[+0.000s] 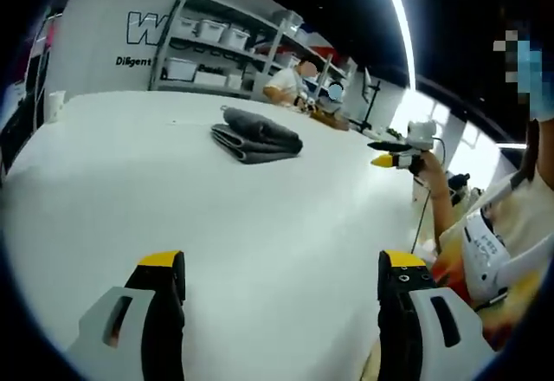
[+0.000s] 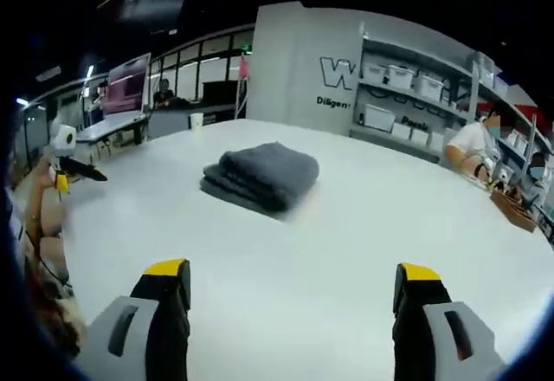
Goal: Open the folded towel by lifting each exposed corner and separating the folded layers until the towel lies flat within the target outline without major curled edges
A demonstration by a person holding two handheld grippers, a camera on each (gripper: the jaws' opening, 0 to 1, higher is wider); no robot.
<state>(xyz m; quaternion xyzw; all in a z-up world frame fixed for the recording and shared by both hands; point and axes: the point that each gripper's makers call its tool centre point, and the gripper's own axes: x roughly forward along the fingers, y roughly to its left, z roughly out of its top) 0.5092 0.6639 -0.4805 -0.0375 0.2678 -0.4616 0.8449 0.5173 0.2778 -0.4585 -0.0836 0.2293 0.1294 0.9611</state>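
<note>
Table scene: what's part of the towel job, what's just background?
Job:
- folded grey towel
- left gripper, jaws apart
- right gripper, jaws apart
- white table

Background:
- shelving with storage bins
- seated person at far bench
- white cup

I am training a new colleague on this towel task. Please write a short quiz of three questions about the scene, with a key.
1. True or false: the grey towel is already spread flat on the white table.
2. The right gripper is: A) open, apart from the towel; B) shut on a towel corner; C) pressing on top of the towel.
3. Fill in: in the left gripper view, the left gripper stands open, and between its jaws you see bare ____.

Key
1. False: it lies folded in layers.
2. A
3. table
</note>
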